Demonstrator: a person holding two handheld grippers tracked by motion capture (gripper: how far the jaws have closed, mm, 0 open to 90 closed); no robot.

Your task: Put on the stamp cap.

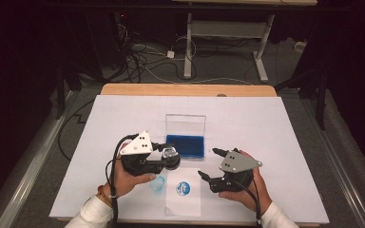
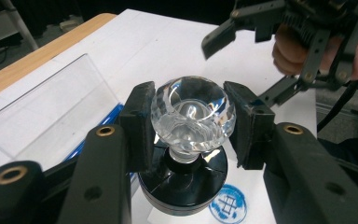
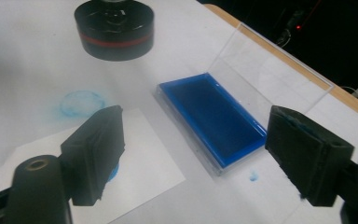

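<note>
White table [image 1: 266, 123]: stamp [image 2: 191, 140], faceted clear knob, round black base.

White table cover [image 1: 266, 118]: spans the middle of the high view. Wooden tabletop edge [image 1: 185, 89]: strip above the cover's far side. Pale blue ring smudge [image 1: 158, 184]: lower centre, on the cover, just left of the paper. Small blue spot [image 3: 253, 176]: lower right of the right gripper view. Cables [image 1: 142, 57]: tangled on the floor, upper centre. Desk legs [image 1: 187, 47]: white, upper centre.
</note>
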